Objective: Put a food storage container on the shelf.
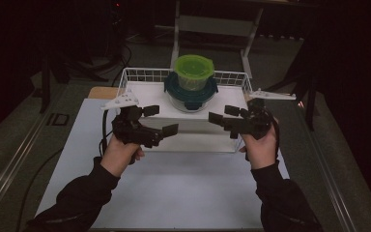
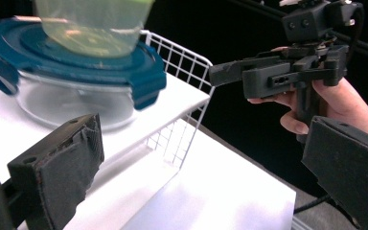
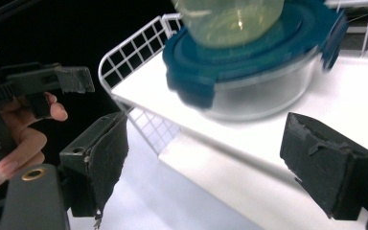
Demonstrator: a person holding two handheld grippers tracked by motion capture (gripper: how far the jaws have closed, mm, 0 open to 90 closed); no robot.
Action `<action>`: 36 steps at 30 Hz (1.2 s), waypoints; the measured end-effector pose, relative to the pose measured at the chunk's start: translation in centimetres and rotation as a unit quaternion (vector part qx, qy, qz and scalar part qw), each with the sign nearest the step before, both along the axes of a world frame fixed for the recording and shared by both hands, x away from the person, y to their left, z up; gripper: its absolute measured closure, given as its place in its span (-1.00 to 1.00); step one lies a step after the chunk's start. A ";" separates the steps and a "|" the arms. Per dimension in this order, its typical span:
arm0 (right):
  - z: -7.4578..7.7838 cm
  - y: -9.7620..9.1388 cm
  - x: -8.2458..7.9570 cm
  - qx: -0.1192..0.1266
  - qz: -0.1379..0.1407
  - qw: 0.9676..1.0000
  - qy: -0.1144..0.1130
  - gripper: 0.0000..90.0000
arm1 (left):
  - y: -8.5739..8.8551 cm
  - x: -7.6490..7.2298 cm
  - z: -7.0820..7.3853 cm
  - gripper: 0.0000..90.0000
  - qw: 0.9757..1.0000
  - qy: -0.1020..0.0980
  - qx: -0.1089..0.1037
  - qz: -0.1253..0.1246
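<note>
A clear glass container with a teal clip lid (image 1: 191, 92) stands on a white raised platform (image 1: 145, 96) inside a white wire basket (image 1: 232, 76). On that lid sits a smaller tub with a green lid (image 1: 194, 67). My left gripper (image 1: 161, 121) hovers open in front of the platform's left part, nothing between its jaws. My right gripper (image 1: 220, 115) hovers open at the front right, facing it. In the left gripper view the teal lid (image 2: 76, 52) is at upper left, the right gripper (image 2: 249, 72) beyond. The right gripper view has the container (image 3: 254, 72) ahead of my open jaws.
The basket rests at the far end of a white table mat (image 1: 174, 188). A light metal frame (image 1: 212, 24) stands behind the table. Dark floor and cables lie to the left. The person's sleeves come in from the bottom edge.
</note>
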State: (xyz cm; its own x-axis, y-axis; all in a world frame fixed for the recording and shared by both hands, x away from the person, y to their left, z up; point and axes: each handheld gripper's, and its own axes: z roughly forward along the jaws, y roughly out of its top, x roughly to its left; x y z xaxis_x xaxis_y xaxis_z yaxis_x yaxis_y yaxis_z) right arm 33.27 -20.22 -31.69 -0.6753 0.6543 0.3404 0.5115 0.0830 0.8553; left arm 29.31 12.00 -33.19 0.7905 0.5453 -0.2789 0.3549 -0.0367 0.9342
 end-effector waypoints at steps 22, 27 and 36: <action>-8.8 -0.2 -3.2 -0.022 0.024 0.999 0.025 -0.64 | 0.0 -3.6 -7.5 -1.00 0.999 0.003 0.048 -0.026; -10.6 -0.5 -3.7 -0.027 0.027 0.999 0.026 -0.64 | 0.5 -4.3 -9.1 -1.00 0.999 0.011 0.049 -0.020; -14.3 -1.0 -4.6 -0.048 0.035 0.998 0.026 -0.64 | 0.1 -5.3 -12.7 -1.00 0.997 0.022 0.067 -0.036</action>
State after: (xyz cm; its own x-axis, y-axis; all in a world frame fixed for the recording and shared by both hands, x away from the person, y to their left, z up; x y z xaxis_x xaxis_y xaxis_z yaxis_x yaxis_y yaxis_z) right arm 28.66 -21.26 -46.02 -0.7039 0.6370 0.3144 0.5449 0.2002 0.8142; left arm 23.98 12.07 -45.92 0.8178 0.5220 -0.2424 0.3866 -0.1863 0.9032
